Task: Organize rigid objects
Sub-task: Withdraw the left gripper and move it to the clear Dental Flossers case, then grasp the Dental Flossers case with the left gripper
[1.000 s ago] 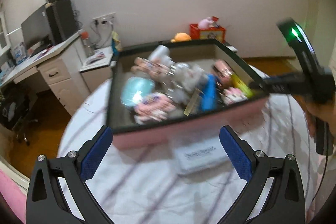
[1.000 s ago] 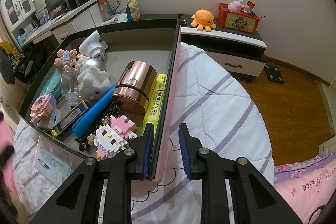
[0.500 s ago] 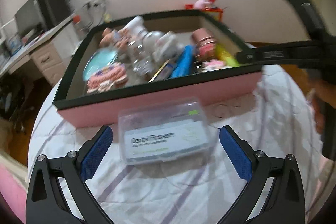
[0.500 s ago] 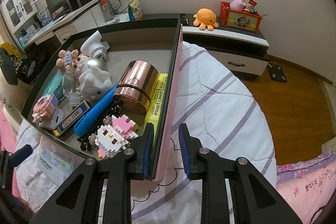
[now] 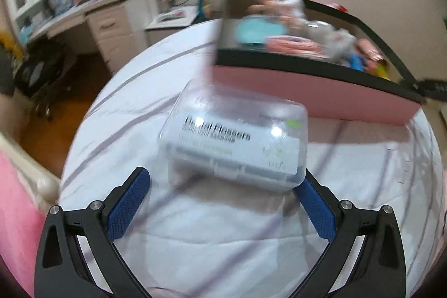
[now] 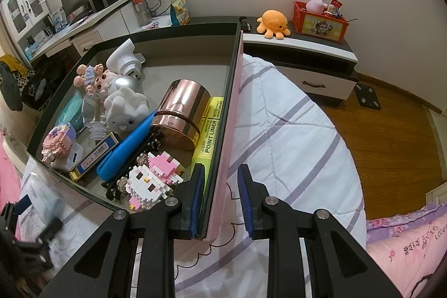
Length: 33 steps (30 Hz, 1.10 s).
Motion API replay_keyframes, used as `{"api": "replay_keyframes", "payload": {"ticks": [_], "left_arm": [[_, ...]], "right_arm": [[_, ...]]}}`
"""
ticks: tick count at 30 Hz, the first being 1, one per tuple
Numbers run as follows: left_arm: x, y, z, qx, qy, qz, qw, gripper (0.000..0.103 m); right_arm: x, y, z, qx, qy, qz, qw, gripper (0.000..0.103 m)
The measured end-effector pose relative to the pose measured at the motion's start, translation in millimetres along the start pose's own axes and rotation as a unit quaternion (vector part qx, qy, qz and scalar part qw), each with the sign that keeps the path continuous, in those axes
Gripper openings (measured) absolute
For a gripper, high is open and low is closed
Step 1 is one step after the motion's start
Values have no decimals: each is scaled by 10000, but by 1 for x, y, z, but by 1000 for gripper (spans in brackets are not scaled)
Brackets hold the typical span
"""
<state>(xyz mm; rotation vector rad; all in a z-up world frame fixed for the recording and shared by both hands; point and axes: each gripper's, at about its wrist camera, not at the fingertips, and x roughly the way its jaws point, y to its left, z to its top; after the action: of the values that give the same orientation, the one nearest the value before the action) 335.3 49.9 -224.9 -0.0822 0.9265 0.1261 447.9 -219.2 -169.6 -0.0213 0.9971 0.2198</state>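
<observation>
**Floss box between spread jaws, tray wall straddled**

Dental-flosser box (image 5: 234, 147), a clear plastic case with a printed label, lies on the white quilt with purple stripes (image 5: 223, 236), just outside the near pink wall of the tray (image 5: 307, 91). The left gripper (image 5: 223, 186) stands over it with jaws spread wide: the box sits between the blue pads, its right near corner at or against the right pad, the left pad clear of it. Nothing is squeezed. This view is blurred, so finer contact cannot be told.

The right gripper (image 6: 220, 186) straddles the tray's right-hand wall near its front corner, one pad inside the tray and one outside. The inner pad lies against the wall, while a sliver of quilt shows between the outer pad and the pink face, so whether it truly clamps the wall cannot be told.

Inside the tray, nearest that corner, a pink-and-white block-built figure (image 6: 153, 180) sits beside a yellow highlighter pack (image 6: 209, 133) that runs along the wall. Further in lie a blue tool (image 6: 128, 147), a rose-gold tin (image 6: 181, 113), a white bunny figure (image 6: 125, 111), a small doll (image 6: 95, 77) and a white nozzle-like part (image 6: 123, 57) toward the far wall.

Beyond the tray, an orange octopus plush (image 6: 273, 24) and a red crate (image 6: 321, 21) sit on a low cabinet.
</observation>
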Motion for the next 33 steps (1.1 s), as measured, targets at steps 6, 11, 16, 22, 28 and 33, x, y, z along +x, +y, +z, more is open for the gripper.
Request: {"api": "replay_keyframes", "payload": {"ticks": [6,11,16,22,28,33], "left_arm": [[-7,44,-1,-555,-67,255,9981,103],[-12,37,0,-812,-138,-279,9962,103],[6,20,18,-794,-119,-127,9967,103],[23,29,32,-803,-165,354,9960,97],[12,40,22,-372,-188,44,9991,84],[5,50,16,-191,-84,270,9994,78]], "right_arm": [[0,1,0,3,25,-23,10000,25],[-1,2,-1,1,17,-39,10000,25],[0,1,0,-3,34,-48,10000,25],[0,0,0,11,38,-28,10000,25],[-1,1,0,1,28,-61,10000,25],[-1,4,0,-56,5,-77,10000,16]]}}
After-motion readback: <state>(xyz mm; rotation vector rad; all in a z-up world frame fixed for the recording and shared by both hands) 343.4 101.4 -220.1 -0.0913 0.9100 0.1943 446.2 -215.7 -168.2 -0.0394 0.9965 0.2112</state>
